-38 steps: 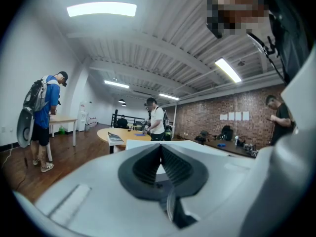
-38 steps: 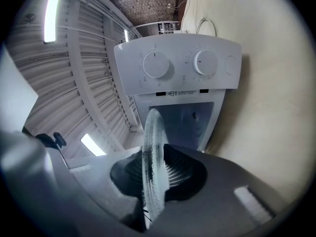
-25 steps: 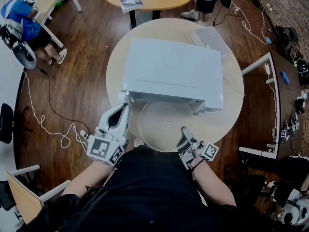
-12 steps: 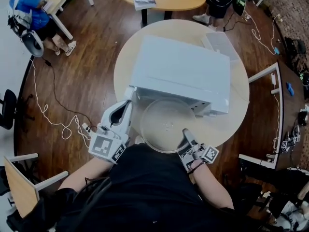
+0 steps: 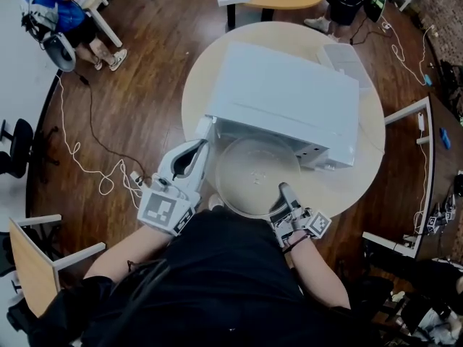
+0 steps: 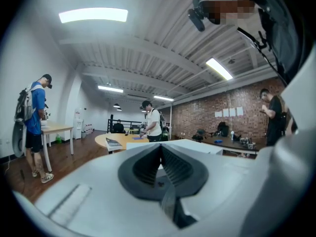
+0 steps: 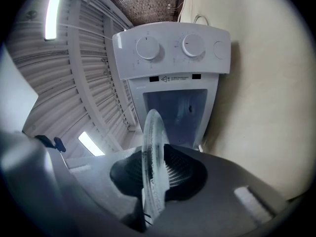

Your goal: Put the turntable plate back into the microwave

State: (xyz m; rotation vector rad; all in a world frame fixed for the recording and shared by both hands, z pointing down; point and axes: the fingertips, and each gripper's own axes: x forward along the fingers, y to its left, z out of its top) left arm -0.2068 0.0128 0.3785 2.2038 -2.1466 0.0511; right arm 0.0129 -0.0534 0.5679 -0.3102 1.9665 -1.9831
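Now right gripper point(image 5: 283, 194) clamping turntable plate point(image 5: 253, 170) rim, presenting it flat to microwave point(image 5: 289, 92); left gripper point(image 5: 197, 147), jaws together, empty, probably bracing door point(image 5: 205, 130).

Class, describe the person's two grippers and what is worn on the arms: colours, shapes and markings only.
The left gripper and the right gripper both have pale grey-white shells that taper forward, with black ribbed pads inside. Each carries a cube covered in black-and-white square markers at its rear. The person wears a black top, and the forearms are uncovered.
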